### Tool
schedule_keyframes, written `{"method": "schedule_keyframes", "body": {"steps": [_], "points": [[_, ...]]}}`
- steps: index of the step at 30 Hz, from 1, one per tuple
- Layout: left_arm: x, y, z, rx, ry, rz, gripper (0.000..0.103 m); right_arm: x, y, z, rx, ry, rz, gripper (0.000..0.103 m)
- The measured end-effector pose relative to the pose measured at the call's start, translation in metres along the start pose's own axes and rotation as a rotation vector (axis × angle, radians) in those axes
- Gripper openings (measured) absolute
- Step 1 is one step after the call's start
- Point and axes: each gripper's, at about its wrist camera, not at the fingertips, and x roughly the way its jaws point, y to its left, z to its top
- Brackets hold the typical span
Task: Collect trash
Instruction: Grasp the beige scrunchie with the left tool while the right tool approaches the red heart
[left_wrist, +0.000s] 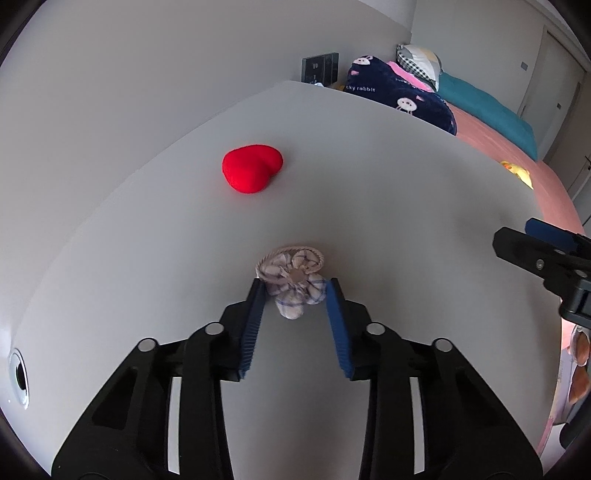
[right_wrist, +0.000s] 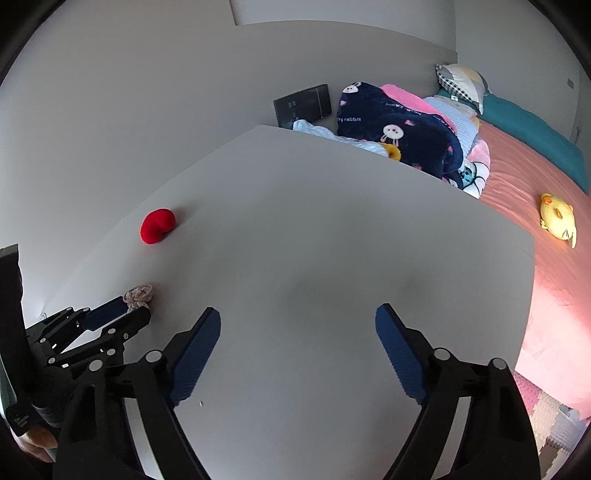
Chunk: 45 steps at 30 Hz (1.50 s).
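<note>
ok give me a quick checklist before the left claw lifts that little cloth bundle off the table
1. Cloth bundle sits between the left claw pads: ok.
2. Both pads pressing on the cloth: cannot tell; they flank it closely, but firm contact isn't clear.
3. Bundle centred at the fingertips: ok, though only the tips reach it.
4. Right claw empty and open, clear of the bundle: ok.
5. Red heart well away from the lift path: ok.
6. Trash container in view: not ok, none visible on the table.
</note>
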Motion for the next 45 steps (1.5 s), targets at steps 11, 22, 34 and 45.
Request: {"method": "schedule_keyframes", "body": {"steps": [11,22,34,45], "points": [[-0.003,0.021,0.0,-0.034,-0.036,-0.027,0.008,0.02,0.031,0.009,-0.055,0.011,0.032,0.076],[-0.027,0.061,-0.008,-0.052,-0.063,0.022,0.008,0.043,0.079,0.027,-0.11,0.02,0.079,0.076],[-0.03,0.104,-0.012,-0.094,-0.052,0.069,0.008,0.078,0.142,0.055,-0.183,0.026,0.113,0.076],[-0.029,0.115,-0.013,-0.104,-0.054,0.056,0.008,0.107,0.16,0.071,-0.219,0.038,0.101,0.072]]}}
